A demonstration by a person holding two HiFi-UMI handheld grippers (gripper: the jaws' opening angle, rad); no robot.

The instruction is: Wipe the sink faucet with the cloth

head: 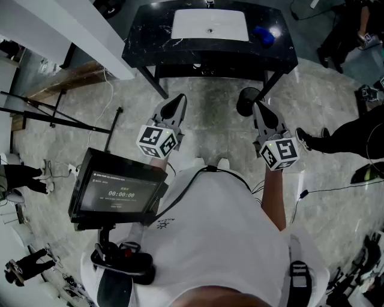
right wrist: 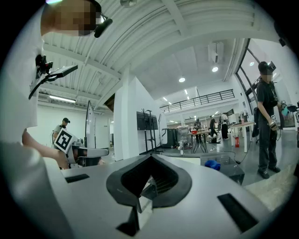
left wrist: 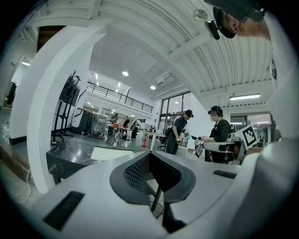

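Left jaws: the left gripper (left wrist: 150, 158) has its jaws pressed together with nothing between them; it is held out in front of the person, tipped slightly down.
Right jaws: the right gripper (right wrist: 150, 159) is likewise closed on nothing and held about level with the other, the two well apart.
Grippers to counter: both hang over bare floor, short of the counter's (head: 150, 43) near edge; neither touches it.
Cloth: the blue cloth (head: 263, 35) lies bunched on the counter just right of the sink (head: 192, 25), near the right edge. Nobody is holding it. From the right gripper view it shows as a blue lump (right wrist: 212, 164) on the dark top.
Faucet: only a small fitting (head: 209, 3) shows at the counter's far edge behind the basin. It looks like the faucet, but it is too small to be sure.
Done so far: nothing, by the look of it. The cloth is not picked up and the faucet is not touched.
Left to do: step up to the counter, open one pair of jaws, take the cloth, carry it to the far edge and rub the faucet.
Surroundings: a monitor (head: 117, 192) on a stand sits at the person's left, and other people stand about the room.
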